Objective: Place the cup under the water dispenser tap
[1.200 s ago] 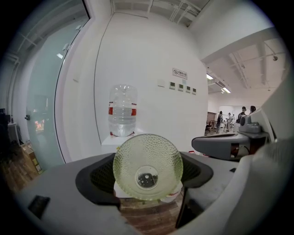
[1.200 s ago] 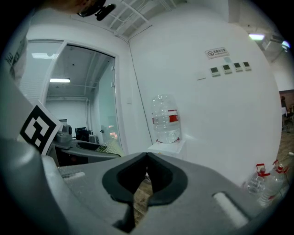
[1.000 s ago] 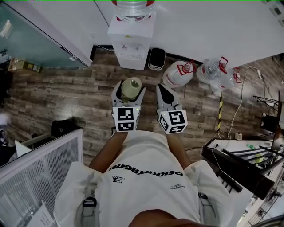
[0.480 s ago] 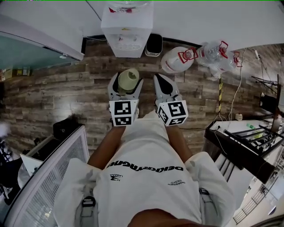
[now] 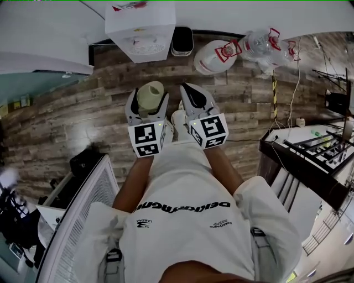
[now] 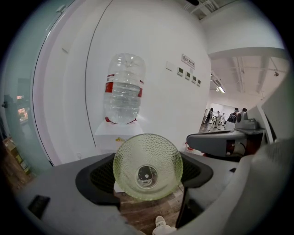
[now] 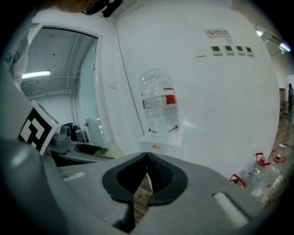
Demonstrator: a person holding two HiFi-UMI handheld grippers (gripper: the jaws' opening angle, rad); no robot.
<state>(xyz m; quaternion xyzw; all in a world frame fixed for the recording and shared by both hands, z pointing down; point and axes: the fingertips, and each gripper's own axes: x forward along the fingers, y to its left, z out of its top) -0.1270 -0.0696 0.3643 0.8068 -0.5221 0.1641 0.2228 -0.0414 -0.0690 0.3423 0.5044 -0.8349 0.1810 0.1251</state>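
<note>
Slippage is risked: the cup (image 6: 148, 166) is clamped only sidewise in the left gripper (image 5: 148, 98); the right gripper (image 5: 188, 93) is closed, empty.

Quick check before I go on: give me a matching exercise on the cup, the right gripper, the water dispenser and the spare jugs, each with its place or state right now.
Things:
1. cup
2. right gripper
3. water dispenser
4. spare water jugs

Place or state:
A. jaws together, nothing between them
B. on the floor, right of the dispenser in the head view
C. gripped between the jaws of the left gripper
D. against the white wall, a bottle on top

Pairs: 1-C, 2-A, 3-D, 4-B
</note>
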